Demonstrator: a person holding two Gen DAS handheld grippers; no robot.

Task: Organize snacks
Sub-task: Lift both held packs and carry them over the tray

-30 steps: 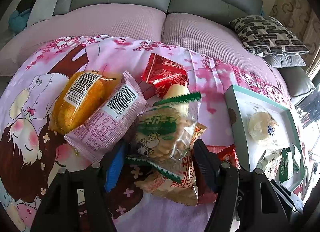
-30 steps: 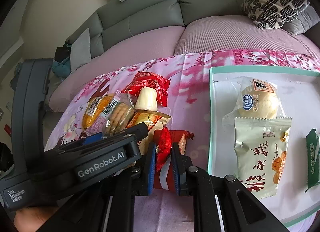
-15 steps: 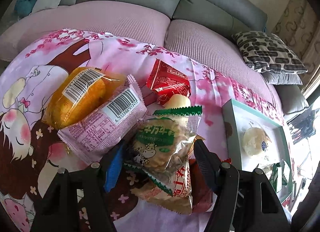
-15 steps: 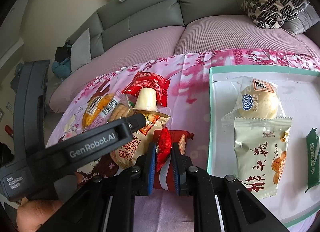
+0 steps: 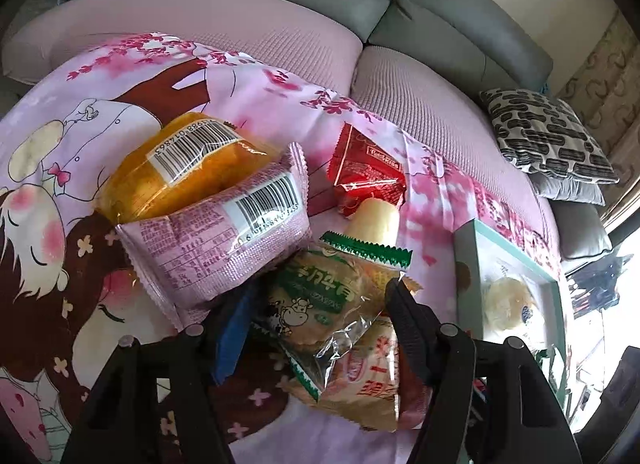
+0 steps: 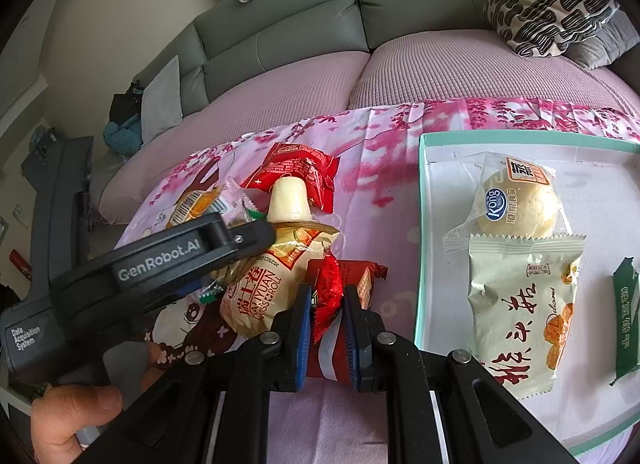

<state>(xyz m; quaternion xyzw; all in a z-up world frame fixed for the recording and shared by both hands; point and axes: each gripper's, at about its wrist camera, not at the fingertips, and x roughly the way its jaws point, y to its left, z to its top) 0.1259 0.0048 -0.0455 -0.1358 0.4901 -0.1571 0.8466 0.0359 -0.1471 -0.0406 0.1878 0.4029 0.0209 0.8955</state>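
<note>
My left gripper (image 5: pixel 320 316) is open, its fingers on either side of a clear green-edged cracker pack (image 5: pixel 320 296) that lies on a Swiss roll pack (image 5: pixel 372 380). A pink pack (image 5: pixel 224 248), an orange cake pack (image 5: pixel 180 168), a red pack (image 5: pixel 368 172) and a pale jelly cup (image 5: pixel 376 216) lie beyond. My right gripper (image 6: pixel 326 316) is shut on a red wrapper (image 6: pixel 328 292), close to the left of the teal-rimmed tray (image 6: pixel 420 224). The left gripper's body (image 6: pixel 152 264) shows over the Swiss roll (image 6: pixel 264 292).
The tray holds a round bun (image 6: pixel 516 200), a pale green pack (image 6: pixel 524 304) and a dark green pack (image 6: pixel 624 320). Snacks lie on a pink printed cloth (image 5: pixel 120 96) over a sofa. A patterned cushion (image 6: pixel 552 8) sits at the far right.
My left gripper has moved forward and lower over the pile, so the cracker pack sits deeper between its fingers. My right gripper stays shut on the red wrapper, unmoved.
</note>
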